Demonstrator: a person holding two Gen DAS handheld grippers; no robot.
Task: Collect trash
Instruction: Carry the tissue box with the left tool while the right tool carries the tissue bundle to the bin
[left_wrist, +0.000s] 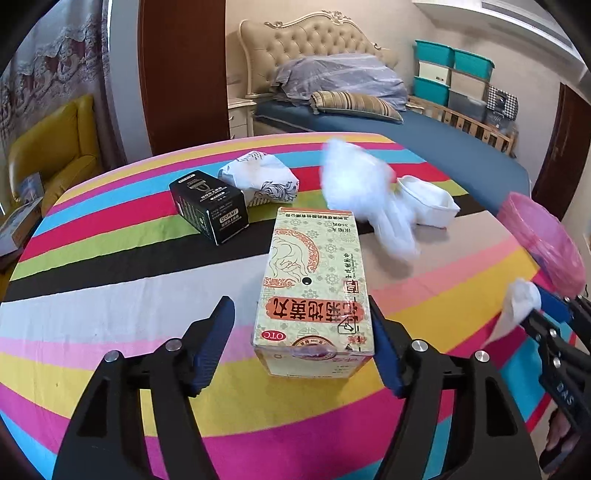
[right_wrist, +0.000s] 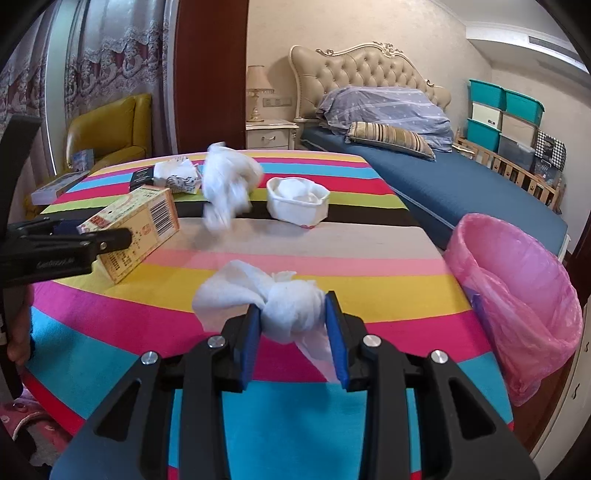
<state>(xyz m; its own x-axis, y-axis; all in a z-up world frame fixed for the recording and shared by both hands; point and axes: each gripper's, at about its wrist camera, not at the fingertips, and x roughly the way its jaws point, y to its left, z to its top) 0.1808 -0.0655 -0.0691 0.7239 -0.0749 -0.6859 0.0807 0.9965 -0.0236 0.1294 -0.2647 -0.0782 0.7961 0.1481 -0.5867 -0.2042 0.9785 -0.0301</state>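
My left gripper (left_wrist: 301, 343) is open around the near end of a cream medicine box (left_wrist: 314, 288) lying on the striped table; the right finger touches its side, the left finger stands apart. The box also shows in the right wrist view (right_wrist: 136, 229). My right gripper (right_wrist: 293, 338) is shut on a crumpled white tissue (right_wrist: 273, 302), held above the table; it also shows in the left wrist view (left_wrist: 519, 302). A bin with a pink liner (right_wrist: 517, 291) stands off the table's right edge.
On the table (left_wrist: 110, 317) lie a black box (left_wrist: 208, 205), a patterned crumpled paper (left_wrist: 260, 179), a white plastic wad (left_wrist: 364, 192) and a white paper bowl (right_wrist: 297, 201). A bed (right_wrist: 461, 184) stands behind, a yellow armchair (left_wrist: 55, 147) at the left.
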